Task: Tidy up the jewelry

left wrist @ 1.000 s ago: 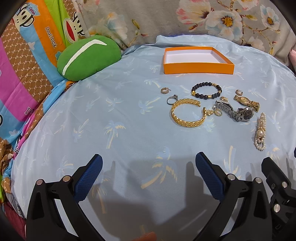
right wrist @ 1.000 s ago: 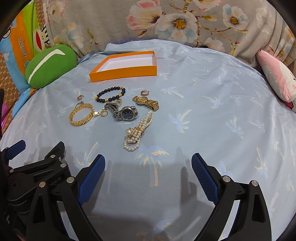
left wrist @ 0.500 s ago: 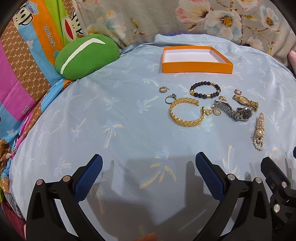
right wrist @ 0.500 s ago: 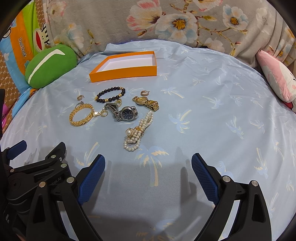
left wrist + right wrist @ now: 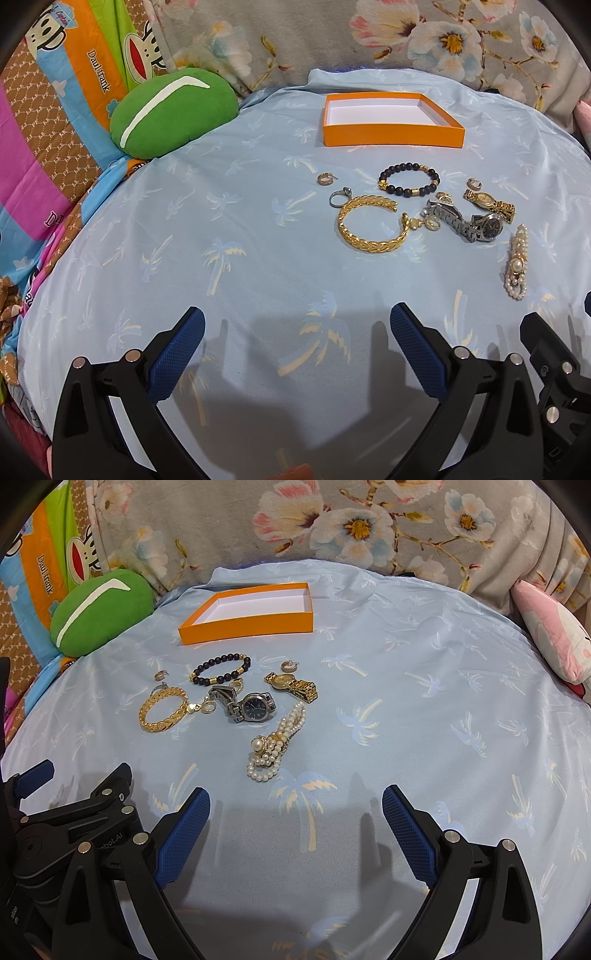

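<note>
Green cushion (image 5: 171, 110) left of orange box (image 5: 391, 131)

pink pillow (image 5: 550, 635): cut off at the right edge, only part of it shows
small charms by the gold bangle (image 5: 424, 223): too tiny to tell what they are, tbh
little rings (image 5: 325, 180): too small to make out any detail
left tongs (image 5: 33, 775): seen from the right wrist, mostly out of frame on the left, just one blue pad shows
cartoon blanket (image 5: 55, 110): runs off the left edge
</note>
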